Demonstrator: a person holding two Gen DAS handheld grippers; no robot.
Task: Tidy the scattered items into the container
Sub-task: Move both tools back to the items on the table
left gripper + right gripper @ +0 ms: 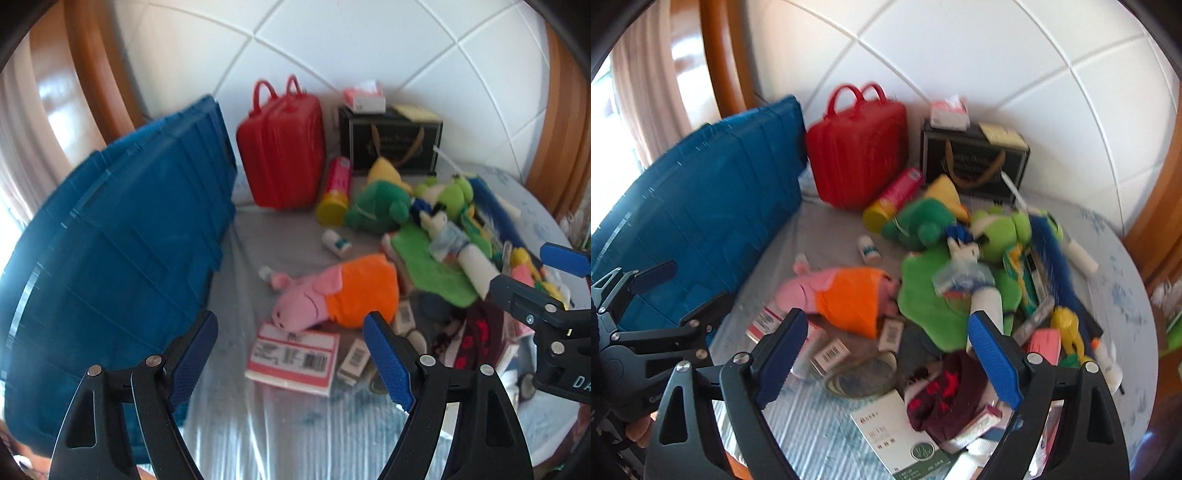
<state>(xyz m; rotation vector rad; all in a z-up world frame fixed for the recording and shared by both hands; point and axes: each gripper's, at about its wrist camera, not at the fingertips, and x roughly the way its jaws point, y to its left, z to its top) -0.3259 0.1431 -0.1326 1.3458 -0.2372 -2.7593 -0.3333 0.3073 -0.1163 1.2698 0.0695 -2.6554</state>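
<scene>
Claws both stand wide open, empty: left claw (290,356), right claw (888,349). Beyond them, pig plush (332,295) lies among scattered boxes on the bed (295,424). Blue container (118,236) stands left; red case (280,147) behind.

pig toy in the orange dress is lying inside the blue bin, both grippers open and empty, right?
Not quite. The pig toy lies on the bed beside the blue bin, not inside it, as the left wrist view shows. Both the left gripper and right gripper are open and empty.
</scene>
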